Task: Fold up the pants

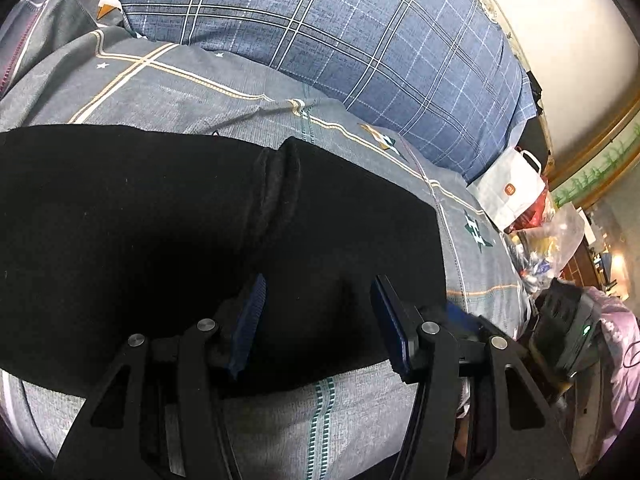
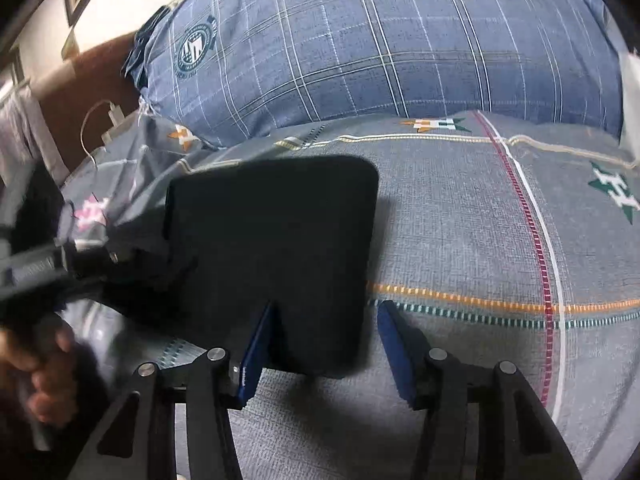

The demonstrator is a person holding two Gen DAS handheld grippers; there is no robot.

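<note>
Left wrist: pants [image 1: 160,220] beneath open tool [image 1: 318,320].

Grey bedsheet [image 2: 460,220], blue plaid pillow [image 1: 340,48], white wall [image 1: 560,20] — bags [image 1: 516,196] w/ clutter bedside

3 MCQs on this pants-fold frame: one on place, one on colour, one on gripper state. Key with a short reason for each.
1. What do the pants lie on?
A. a grey patterned bedspread
B. a wooden floor
C. a glass table

2. What colour are the pants?
A. red
B. black
C. white

3. How does the right gripper stand?
A. shut on the pillow
B. out of view
C. open, straddling the pants' edge

Key:
1 A: the grey bedspread shows all around the dark cloth.
2 B: the cloth is black in both wrist views.
3 C: its blue pads stand apart, nothing pinched between them.
</note>
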